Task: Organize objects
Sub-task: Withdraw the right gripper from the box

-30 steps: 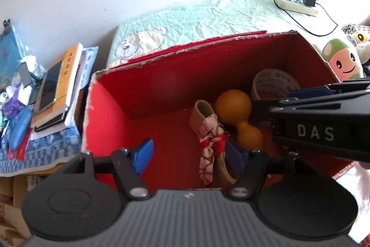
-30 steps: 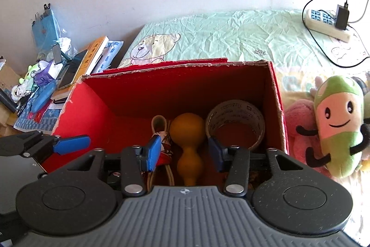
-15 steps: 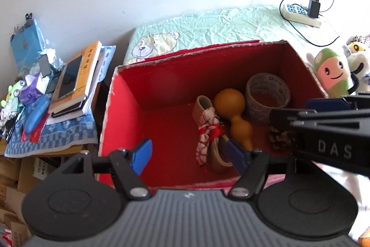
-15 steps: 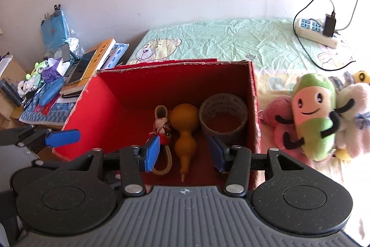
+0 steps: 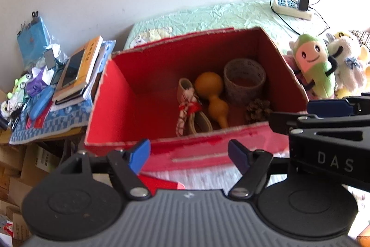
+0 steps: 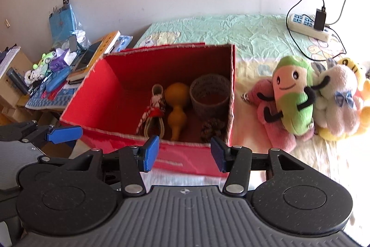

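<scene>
A red cardboard box stands open on the bed. Inside lie an orange gourd, a woven ring basket, a small sandal with a red-white strap and a pine cone. My left gripper is open and empty, just in front of the box. My right gripper is open and empty, also in front of the box. Plush toys lie right of the box.
A side table at the left holds books with a phone on top and small clutter. A power strip with charger and cables lies on the green bedsheet behind the box. Cardboard boxes stand below the side table.
Both grippers have pulled back and up out of the box, so the whole box and its front wall now show. Both stay open and empty. The box contents have not moved.
</scene>
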